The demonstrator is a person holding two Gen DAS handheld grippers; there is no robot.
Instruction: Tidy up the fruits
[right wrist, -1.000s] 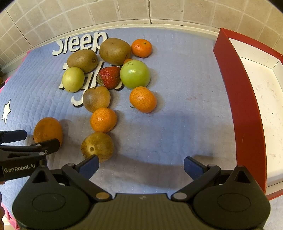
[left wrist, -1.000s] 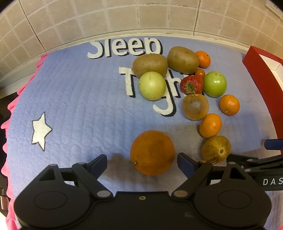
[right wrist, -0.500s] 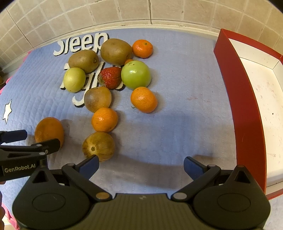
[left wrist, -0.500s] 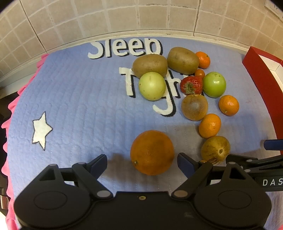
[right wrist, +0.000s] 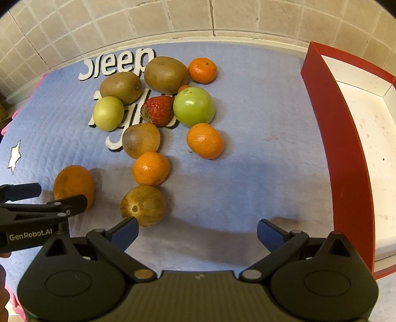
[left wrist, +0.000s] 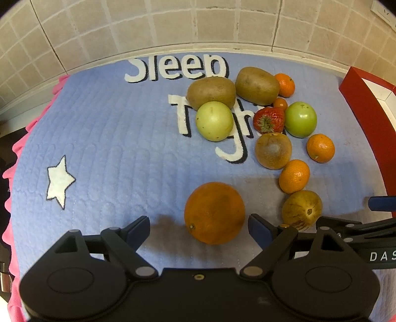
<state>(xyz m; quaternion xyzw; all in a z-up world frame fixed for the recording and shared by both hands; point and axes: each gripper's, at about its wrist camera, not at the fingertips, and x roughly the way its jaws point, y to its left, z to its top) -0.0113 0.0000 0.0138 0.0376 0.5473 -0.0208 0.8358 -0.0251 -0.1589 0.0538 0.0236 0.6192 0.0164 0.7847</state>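
Note:
Fruits lie on a blue quilted mat (left wrist: 111, 148). A large orange (left wrist: 214, 213) sits just ahead of my open left gripper (left wrist: 199, 226), between its fingertips but not gripped; it also shows in the right wrist view (right wrist: 73, 184). A striped brownish fruit (right wrist: 143, 205) lies by the left fingertip of my open, empty right gripper (right wrist: 196, 231). Further back are mandarins (right wrist: 151, 168) (right wrist: 205, 140), a strawberry (right wrist: 158, 110), a green tomato (right wrist: 193, 106), a pale green fruit (right wrist: 108, 113) and two kiwis (right wrist: 165, 74) (right wrist: 121, 87).
A red-walled tray (right wrist: 346, 148) with a white floor stands at the right edge. A tiled wall (left wrist: 173, 22) rises behind the mat. The mat has white lettering, a white star (left wrist: 59, 180) and a pink frill at the left. The left gripper's side shows in the right wrist view (right wrist: 37, 218).
Almost nothing has changed. The right wrist view has shifted very slightly; both grippers stay open and no fruit has moved.

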